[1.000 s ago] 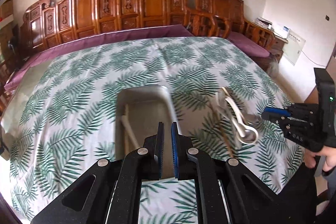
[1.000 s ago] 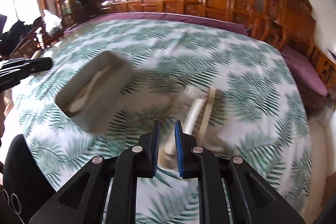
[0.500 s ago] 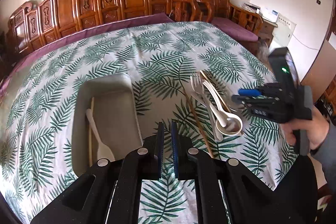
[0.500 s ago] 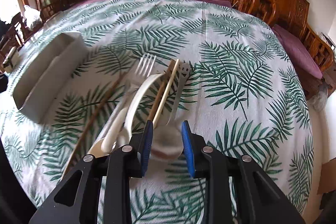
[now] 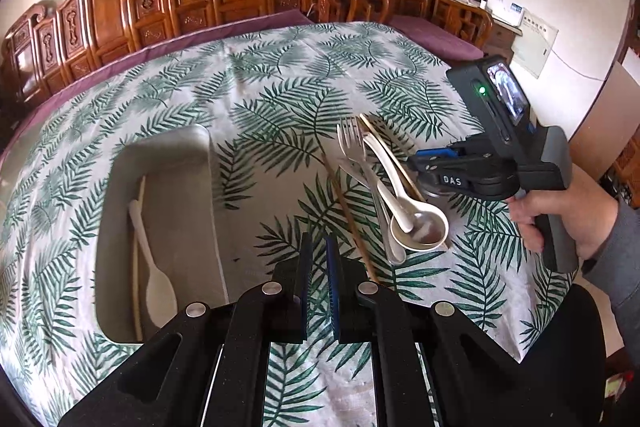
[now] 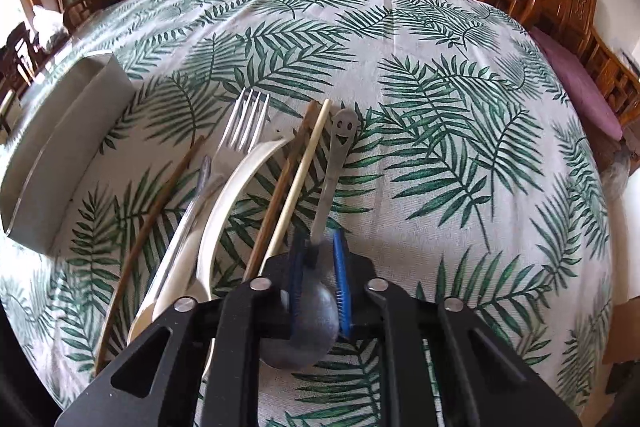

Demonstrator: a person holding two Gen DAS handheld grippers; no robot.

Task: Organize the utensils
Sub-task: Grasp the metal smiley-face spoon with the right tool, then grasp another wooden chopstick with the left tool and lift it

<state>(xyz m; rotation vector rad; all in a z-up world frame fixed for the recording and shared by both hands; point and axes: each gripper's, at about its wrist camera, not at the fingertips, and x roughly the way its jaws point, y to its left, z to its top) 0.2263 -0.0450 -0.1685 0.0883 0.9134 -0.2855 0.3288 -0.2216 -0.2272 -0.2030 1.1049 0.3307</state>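
Right gripper [image 6: 318,259] descended, jaws straddling smiley-handled metal spoon [image 6: 338,143].

Forks [image 6: 244,125]: one
Metal spoons [image 6: 334,163]: two
White ceramic spoons [image 5: 420,223]: two
Chopsticks [image 6: 296,183]: four
Trays [image 5: 120,227]: one

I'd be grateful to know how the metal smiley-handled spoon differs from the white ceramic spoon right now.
The smiley spoon is grey metal with a thin, flat handle; the ceramic spoon is white, broad and curved. The smiley spoon's bowl sits between the right gripper fingers; the ceramic spoon lies ungripped. Both lie on the tablecloth, handles pointing away.
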